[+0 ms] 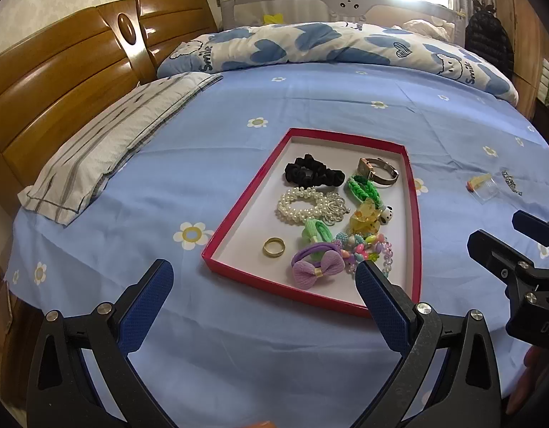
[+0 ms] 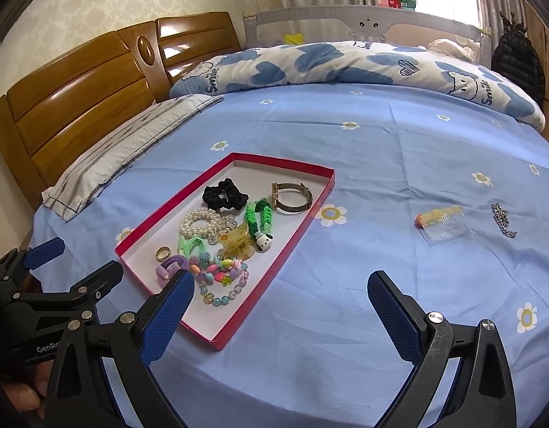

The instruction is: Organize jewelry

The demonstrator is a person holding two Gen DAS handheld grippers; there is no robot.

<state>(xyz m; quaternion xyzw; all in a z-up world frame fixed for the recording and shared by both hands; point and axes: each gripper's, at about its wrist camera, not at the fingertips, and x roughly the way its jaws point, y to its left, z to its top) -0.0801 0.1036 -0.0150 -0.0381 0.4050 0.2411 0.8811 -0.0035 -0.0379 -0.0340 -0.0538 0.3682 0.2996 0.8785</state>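
Note:
A red-rimmed shallow tray [image 1: 239, 210] [image 2: 303, 221] lies on the blue bed sheet. It holds a black scrunchie [image 1: 312, 173], a watch [image 1: 378, 171], a pearl bracelet [image 1: 306, 205], a gold ring [image 1: 273, 247], a purple bow tie [image 1: 317, 267], a green braided charm [image 2: 260, 219] and bead bracelets [image 2: 221, 281]. A clear comb with a yellow top [image 2: 440, 223] and a silver chain [image 2: 502, 221] lie on the sheet right of the tray. My left gripper [image 1: 263, 278] is open at the tray's near edge. My right gripper [image 2: 281, 285] is open and empty near the tray's right corner.
A striped pillow [image 1: 110, 142] lies left by the wooden headboard [image 1: 60, 71]. A rolled blue-and-white duvet [image 1: 328, 46] lies across the far side. The right gripper shows at the right edge of the left wrist view [image 1: 524, 249].

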